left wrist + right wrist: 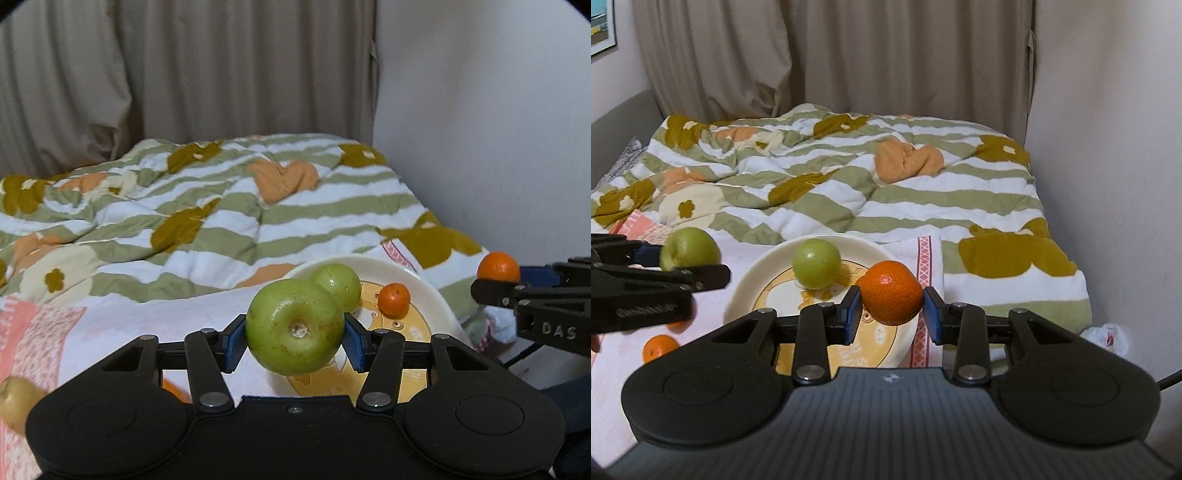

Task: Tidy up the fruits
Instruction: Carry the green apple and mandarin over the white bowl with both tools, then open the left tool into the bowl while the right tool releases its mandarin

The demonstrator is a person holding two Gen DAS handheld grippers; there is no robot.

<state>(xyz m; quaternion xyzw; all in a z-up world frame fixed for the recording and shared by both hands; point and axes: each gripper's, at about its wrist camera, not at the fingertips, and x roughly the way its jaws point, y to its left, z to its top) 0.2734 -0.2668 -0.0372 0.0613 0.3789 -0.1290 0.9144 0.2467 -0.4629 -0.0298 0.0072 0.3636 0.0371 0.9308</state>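
My left gripper (293, 332) is shut on a large green apple (293, 326), held stem end toward the camera just above the near left rim of a cream plate (421, 282). On the plate lie a smaller green apple (340, 286) and a small orange (394, 299). My right gripper (891, 310) is shut on a bigger orange (891, 292) over the plate's (750, 280) right side. Each gripper shows in the other's view: the right one (506, 277) at the far right, the left one (683, 258) at the left.
The plate sits on a white and pink cloth (925, 258) spread over a striped flowered duvet (849, 192). Another small orange (659, 347) lies on the cloth at the left, and a yellowish fruit (14, 400) lies at the lower left. A wall (1108, 184) rises on the right, with curtains behind.
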